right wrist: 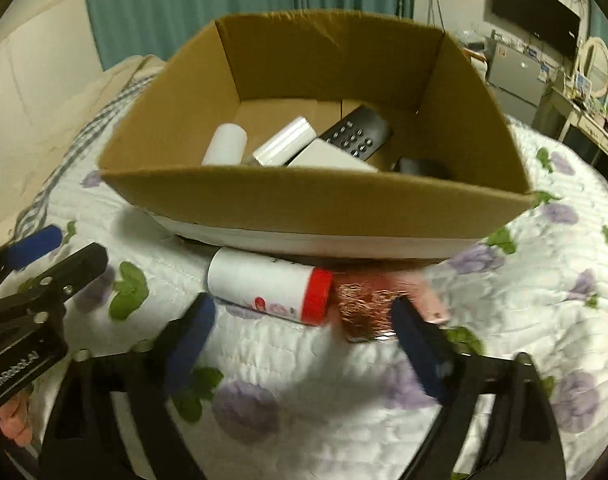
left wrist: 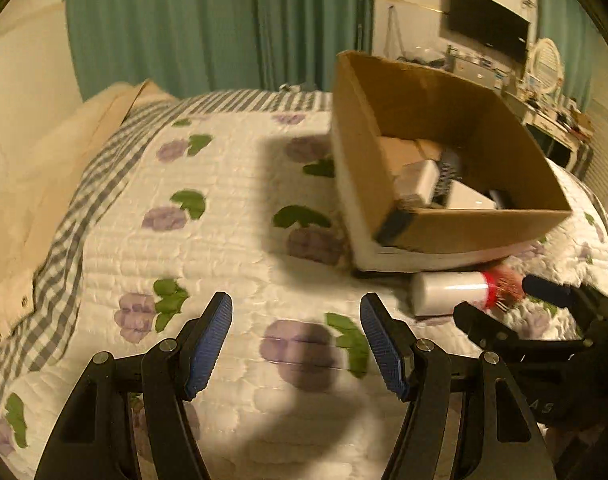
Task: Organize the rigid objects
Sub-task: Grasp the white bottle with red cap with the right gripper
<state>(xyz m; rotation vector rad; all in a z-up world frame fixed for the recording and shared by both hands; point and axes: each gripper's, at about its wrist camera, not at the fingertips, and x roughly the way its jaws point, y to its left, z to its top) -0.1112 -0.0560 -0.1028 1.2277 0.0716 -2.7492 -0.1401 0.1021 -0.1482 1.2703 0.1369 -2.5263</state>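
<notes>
A brown cardboard box (right wrist: 288,208) stands on the flowered quilt (right wrist: 344,400); it also shows in the left wrist view (left wrist: 476,228). Inside lie a white cylinder (right wrist: 226,146), white boxes (right wrist: 328,156) and a black remote (right wrist: 356,134). In front of the box lies a white bottle with a red cap (right wrist: 268,286), and right of it a pink and copper glittery object (right wrist: 368,308). My right gripper (right wrist: 300,344) is open just short of the bottle and glittery object. My left gripper (left wrist: 296,344) is open and empty over the quilt, left of the bottle (left wrist: 452,292).
Teal curtains (left wrist: 208,20) hang behind the bed. A beige pillow (left wrist: 36,184) lies at the left. A cluttered dresser with a mirror (left wrist: 544,76) and a wall TV (left wrist: 488,24) are at the far right.
</notes>
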